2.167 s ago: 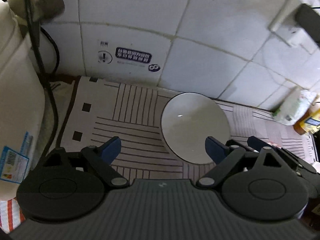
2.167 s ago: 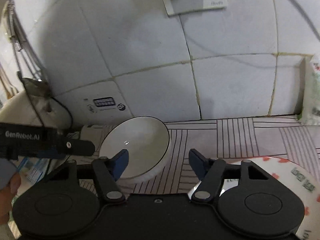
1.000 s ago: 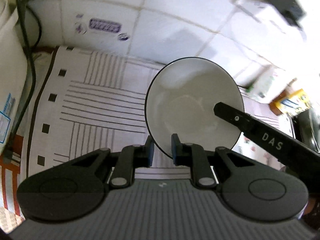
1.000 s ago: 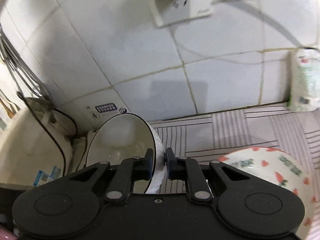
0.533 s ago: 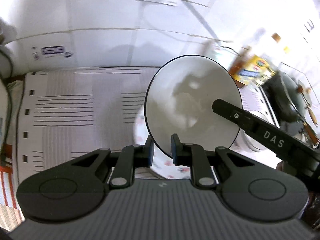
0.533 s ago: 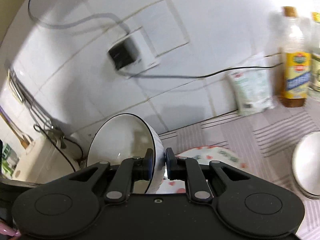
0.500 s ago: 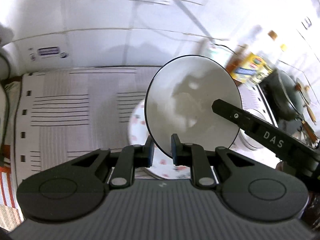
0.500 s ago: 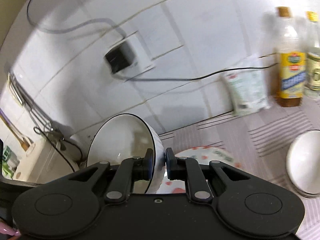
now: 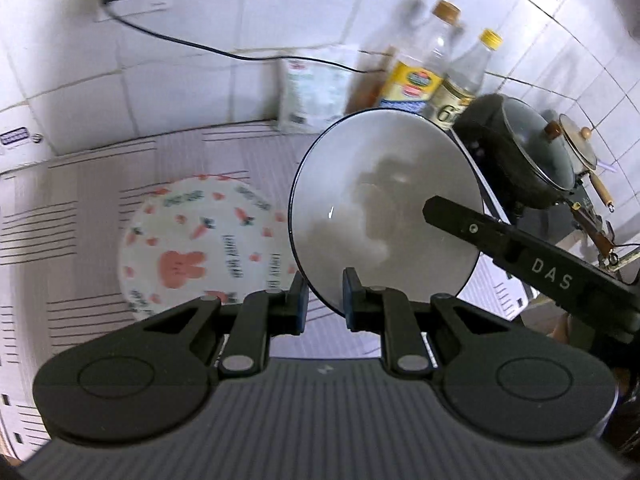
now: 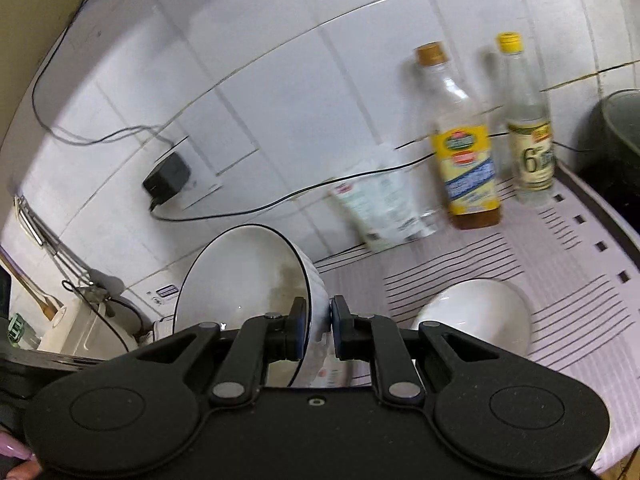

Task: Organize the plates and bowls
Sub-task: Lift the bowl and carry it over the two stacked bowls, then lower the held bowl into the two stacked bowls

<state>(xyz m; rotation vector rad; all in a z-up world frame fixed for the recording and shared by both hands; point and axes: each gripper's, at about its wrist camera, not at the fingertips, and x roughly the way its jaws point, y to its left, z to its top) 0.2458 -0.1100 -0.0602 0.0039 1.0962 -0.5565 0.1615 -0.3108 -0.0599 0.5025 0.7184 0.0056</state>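
Bowl [image 9: 384, 208]: we hold it tilted on edge, its opening facing us, above the surface [image 9: 80, 216].
Left gripper [image 9: 323, 299]: jaws clamp its rim.
Right gripper [image 10: 318, 328]: jaws clamp its rim too.

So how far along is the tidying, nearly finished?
Midway, I'd guess. Done: a white bowl stack already sits on the mat near the bottles. In hand: both tools, left and right, grip the rim of one dark-rimmed bowl, lifted and tilted. Left: setting it down; the carrot plate lies alone.
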